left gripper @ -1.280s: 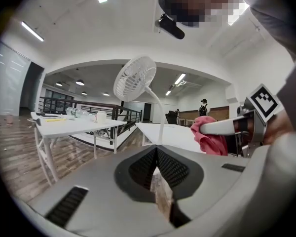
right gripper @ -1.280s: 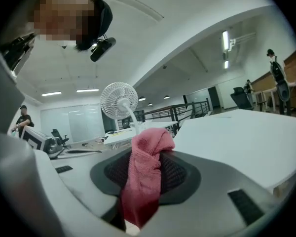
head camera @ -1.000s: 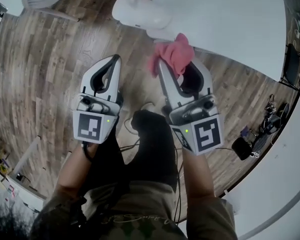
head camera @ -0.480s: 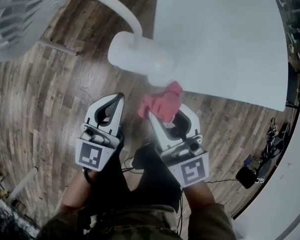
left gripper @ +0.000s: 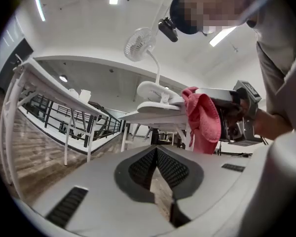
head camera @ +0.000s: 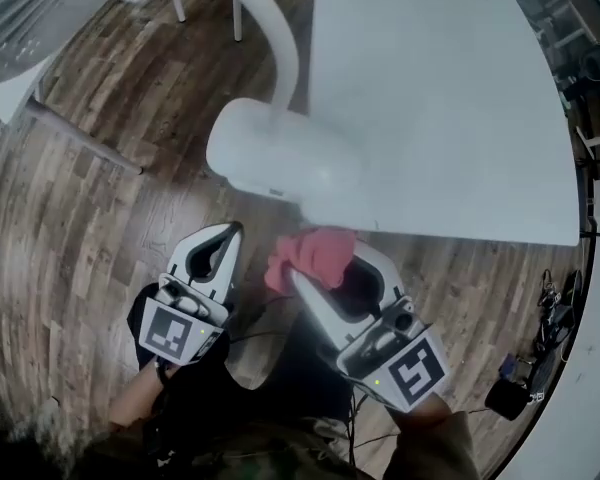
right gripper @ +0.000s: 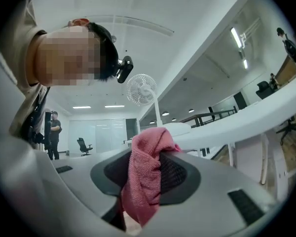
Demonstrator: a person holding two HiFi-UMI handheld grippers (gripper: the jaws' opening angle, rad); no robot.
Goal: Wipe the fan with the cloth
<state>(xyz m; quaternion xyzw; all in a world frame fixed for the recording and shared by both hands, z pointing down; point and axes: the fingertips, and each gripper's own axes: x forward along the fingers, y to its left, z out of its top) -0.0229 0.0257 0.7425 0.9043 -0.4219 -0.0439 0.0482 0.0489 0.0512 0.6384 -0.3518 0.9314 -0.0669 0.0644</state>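
At one white table point(head camera: 440, 98), beside one white desk fan point(head camera: 280, 155), left gripper point(head camera: 234, 232) jaws press together while right gripper point(head camera: 330, 265) pinches one pink cloth point(head camera: 308, 252).

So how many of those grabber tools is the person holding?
2: left gripper, shut and empty, at the head view's left; right gripper beside it, clamping the pink cloth. No more visible.

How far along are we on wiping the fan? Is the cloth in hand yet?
Done: the cloth is clamped in the right gripper. In hand: it hangs in the air near the fan on the table, not touching it; the left gripper is shut and empty. Left: seemingly all the wiping.
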